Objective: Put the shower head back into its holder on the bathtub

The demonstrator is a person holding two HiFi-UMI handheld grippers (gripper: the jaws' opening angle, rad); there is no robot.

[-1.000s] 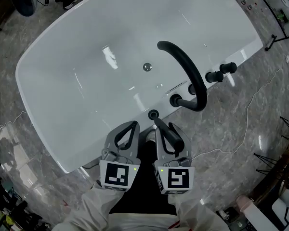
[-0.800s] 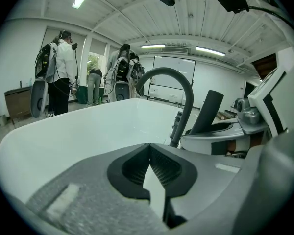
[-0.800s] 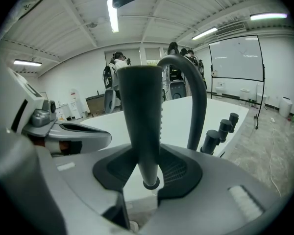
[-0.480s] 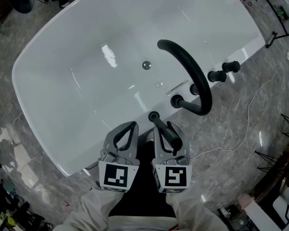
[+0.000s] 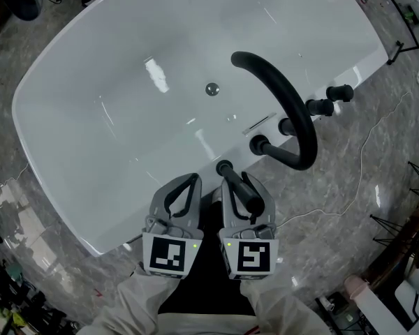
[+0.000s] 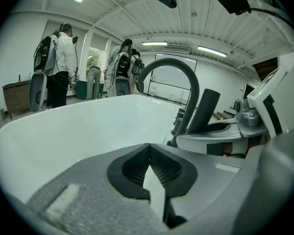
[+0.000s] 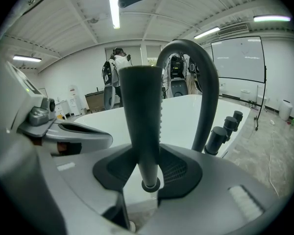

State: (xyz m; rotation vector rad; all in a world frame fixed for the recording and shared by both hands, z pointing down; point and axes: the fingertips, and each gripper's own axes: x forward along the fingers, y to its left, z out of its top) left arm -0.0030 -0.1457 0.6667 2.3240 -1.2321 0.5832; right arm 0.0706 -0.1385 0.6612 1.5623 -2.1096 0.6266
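Note:
The black shower head (image 5: 241, 191) stands between the jaws of my right gripper (image 5: 239, 187), which is shut on its handle. In the right gripper view the shower head (image 7: 142, 111) is upright, wide end up, and its narrow ringed end hangs just below the right gripper (image 7: 147, 155). The holder (image 5: 224, 166), a small black ring on the tub's near rim, sits right at the wand's lower end; I cannot tell if they touch. My left gripper (image 5: 184, 187) hovers beside it, shut on nothing. The same left gripper (image 6: 149, 153) shows its pads meeting.
The white bathtub (image 5: 91, 138) fills the middle. A black arched spout (image 5: 286, 103) rises from the rim right of the holder, with black knobs (image 5: 329, 100) beyond. A thin cable (image 5: 356, 180) trails over the grey marble floor. People with backpacks (image 6: 63, 62) stand far off.
The right gripper has sunk a little with the shower head, so the wand's lower end now sits against the holder ring instead of short of it. The left gripper has stayed put.

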